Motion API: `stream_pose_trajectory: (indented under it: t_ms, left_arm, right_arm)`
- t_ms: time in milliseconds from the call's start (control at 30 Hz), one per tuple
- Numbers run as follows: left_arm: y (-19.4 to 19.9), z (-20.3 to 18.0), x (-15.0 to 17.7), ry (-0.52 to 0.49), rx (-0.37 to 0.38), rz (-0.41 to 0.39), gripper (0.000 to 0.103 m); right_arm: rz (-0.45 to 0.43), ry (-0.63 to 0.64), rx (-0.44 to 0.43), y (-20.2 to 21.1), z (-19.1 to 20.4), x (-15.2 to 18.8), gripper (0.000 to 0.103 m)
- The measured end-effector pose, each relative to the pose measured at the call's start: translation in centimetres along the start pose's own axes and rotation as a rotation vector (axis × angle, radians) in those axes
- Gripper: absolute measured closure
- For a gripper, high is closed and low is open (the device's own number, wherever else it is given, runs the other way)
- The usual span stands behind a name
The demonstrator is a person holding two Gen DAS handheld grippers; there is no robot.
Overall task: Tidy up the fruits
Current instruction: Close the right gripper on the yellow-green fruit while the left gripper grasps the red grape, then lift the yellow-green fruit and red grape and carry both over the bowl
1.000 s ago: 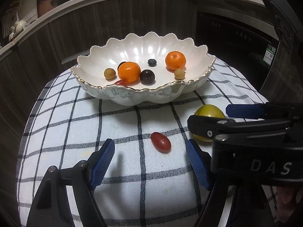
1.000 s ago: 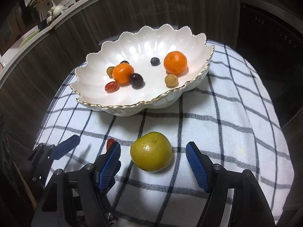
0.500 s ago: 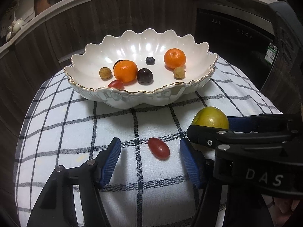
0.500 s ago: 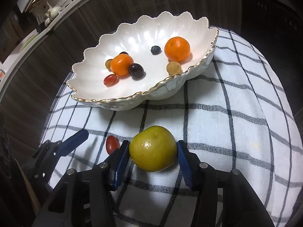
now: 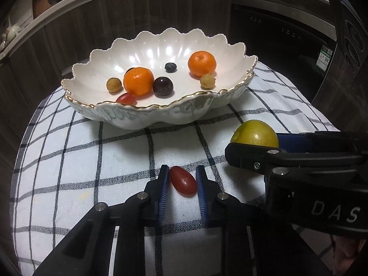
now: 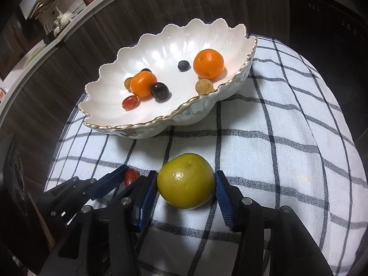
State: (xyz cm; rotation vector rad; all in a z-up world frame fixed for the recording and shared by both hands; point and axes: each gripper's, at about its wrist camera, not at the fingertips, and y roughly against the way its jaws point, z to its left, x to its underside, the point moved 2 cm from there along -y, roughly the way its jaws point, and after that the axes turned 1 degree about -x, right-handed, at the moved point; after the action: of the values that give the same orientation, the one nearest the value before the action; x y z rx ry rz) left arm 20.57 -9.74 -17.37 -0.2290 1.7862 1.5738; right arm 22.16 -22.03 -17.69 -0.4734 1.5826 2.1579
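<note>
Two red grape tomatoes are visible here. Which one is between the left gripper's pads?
The red grape tomato on the checked cloth, between the left gripper pads. The other tomato lies inside the scalloped bowl.

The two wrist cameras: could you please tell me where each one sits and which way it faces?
Left wrist: on the left gripper, angled down at the checked cloth and bowl; its pads clamp the red grape tomato; the right gripper's side shows.
Right wrist: on the right gripper, angled down likewise; its pads clamp the green fruit; the left gripper shows lower left.
Shared: bowl, cloth, both clamped fruits.
</note>
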Motion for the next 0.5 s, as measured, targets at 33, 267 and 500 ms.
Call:
stream_pose_trajectory:
  t_ms: [33,267,500]
  left_arm:
    - [0.1,0.0,0.0,0.001,0.001,-0.002,0.079]
    - [0.9,0.2,-0.2,-0.002,-0.004,-0.015,0.079]
    - [2.6,0.6,-0.5,0.008,-0.018,-0.036,0.079]
  right_arm:
    - [0.000,-0.001,0.001,0.0,0.0,0.0,0.052]
    - [-0.012,0.001,0.007,0.5,-0.1,0.0,0.052]
    - [-0.037,0.014,0.014,1.9,0.5,-0.2,0.052]
